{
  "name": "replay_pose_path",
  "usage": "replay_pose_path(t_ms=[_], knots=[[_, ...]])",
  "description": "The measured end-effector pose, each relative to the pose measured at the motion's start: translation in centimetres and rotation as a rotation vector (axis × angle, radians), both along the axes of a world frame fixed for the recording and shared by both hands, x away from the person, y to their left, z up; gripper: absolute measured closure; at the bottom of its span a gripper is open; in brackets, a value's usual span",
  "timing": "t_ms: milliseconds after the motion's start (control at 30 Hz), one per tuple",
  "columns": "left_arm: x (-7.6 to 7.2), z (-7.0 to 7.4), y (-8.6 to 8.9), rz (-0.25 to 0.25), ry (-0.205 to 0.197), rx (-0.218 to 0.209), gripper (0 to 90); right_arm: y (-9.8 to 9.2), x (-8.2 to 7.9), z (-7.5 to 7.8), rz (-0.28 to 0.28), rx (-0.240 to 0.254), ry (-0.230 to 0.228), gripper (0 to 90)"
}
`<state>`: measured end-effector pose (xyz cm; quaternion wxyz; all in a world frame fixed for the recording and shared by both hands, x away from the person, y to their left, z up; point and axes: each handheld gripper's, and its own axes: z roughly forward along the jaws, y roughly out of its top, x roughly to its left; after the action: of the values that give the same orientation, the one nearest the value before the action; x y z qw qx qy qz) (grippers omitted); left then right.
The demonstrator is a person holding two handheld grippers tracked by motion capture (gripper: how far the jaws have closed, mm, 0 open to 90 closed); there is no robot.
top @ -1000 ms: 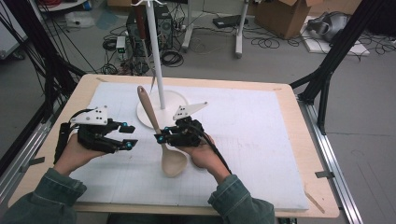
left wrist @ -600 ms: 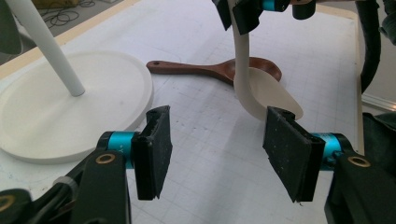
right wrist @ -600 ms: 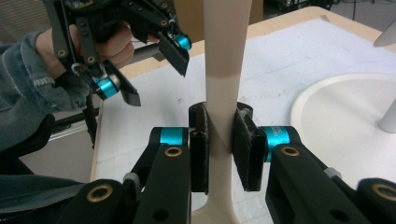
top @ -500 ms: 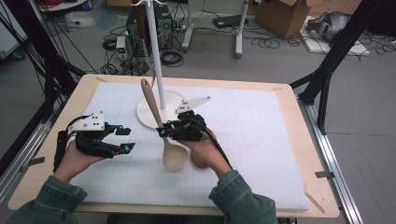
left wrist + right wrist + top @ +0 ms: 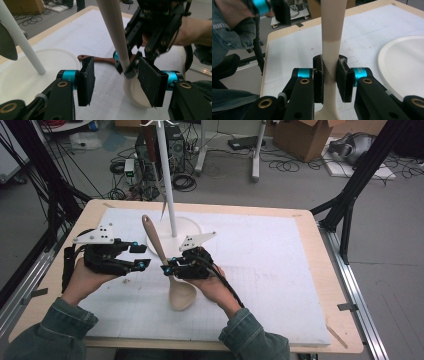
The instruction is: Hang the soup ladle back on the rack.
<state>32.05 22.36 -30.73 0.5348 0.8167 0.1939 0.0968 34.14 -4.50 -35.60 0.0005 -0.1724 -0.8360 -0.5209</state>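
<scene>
- Wooden spoon [image 5: 167, 265]: pale, long-handled. It stands tilted on the white mat [image 5: 280, 270], its bowl low and nearest to me, its brown-tipped handle leaning up and away toward the stand's pole. The bowl appears to rest on the mat.
- My right gripper [image 5: 169, 268]: clamped on the spoon's neck, just above the bowl. In the right gripper view both black pads [image 5: 343, 80] press flat against the handle from either side, and the handle [image 5: 332, 37] rises straight up between them.
- My left gripper [image 5: 141, 256]: just left of the spoon, apart from it. Its jaws stand partly apart with nothing between them; they have just been closing a little. In the left gripper view the pads [image 5: 86, 80] frame bare mat, with the spoon's bowl [image 5: 135, 92] behind the right-hand pad.
- Dark wooden handle [image 5: 96, 59]: lies flat on the mat just beyond the spoon, seen in the left gripper view; what it belongs to I cannot tell.
- White stand [image 5: 167, 180]: thin upright pole on a round flat base [image 5: 192, 227], just beyond the spoon's handle tip.
- Wooden table [image 5: 320, 250]: carries the mat and the spoon on it.
- Floor past the stand: cables, a cardboard box [image 5: 300, 135].
</scene>
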Motion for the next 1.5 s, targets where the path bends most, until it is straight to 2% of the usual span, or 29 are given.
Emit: replay_pose_path(t_ms=[133, 400, 567, 867, 1000, 1167, 1233, 1300, 1500], knots=[[0.2, 0.8, -0.5, 0.000, -0.001, -0.002, 52.1, 0.4, -0.3, -0.2, 0.009, -0.005, 0.000, 78.2], [0.4, 1.2, -1.3, -0.009, 0.000, -0.001, 61.4, 1.0, -0.6, -0.5, 0.021, -0.009, 0.005, 78.0], [0.4, 1.3, -1.4, -0.043, 0.003, -0.005, 68.6, 1.1, -0.5, -0.6, 0.049, -0.008, 0.016, 77.5], [0.4, 1.7, -1.6, -0.139, 0.027, -0.031, 72.4, 0.4, 0.6, -0.2, 0.192, 0.037, 0.059, 75.7], [0.5, 1.7, -1.6, -0.143, 0.027, -0.030, 72.5, 0.3, 0.9, -0.3, 0.221, 0.050, 0.070, 76.0], [0.5, 1.6, -1.5, -0.111, 0.012, -0.021, 67.5, 0.4, 0.8, -0.2, 0.219, 0.052, 0.051, 78.4], [0.5, 1.5, -1.2, -0.097, 0.008, -0.017, 63.1, 0.3, 0.7, -0.1, 0.196, 0.053, 0.055, 78.4], [0.5, 1.3, -1.0, -0.077, 0.003, -0.004, 59.5, 0.1, 0.7, 0.1, 0.173, 0.048, 0.026, 78.5], [0.3, 0.4, -0.3, -0.041, 0.003, 0.006, 51.3, -0.7, 1.0, 0.5, 0.101, 0.048, 0.010, 78.5]])
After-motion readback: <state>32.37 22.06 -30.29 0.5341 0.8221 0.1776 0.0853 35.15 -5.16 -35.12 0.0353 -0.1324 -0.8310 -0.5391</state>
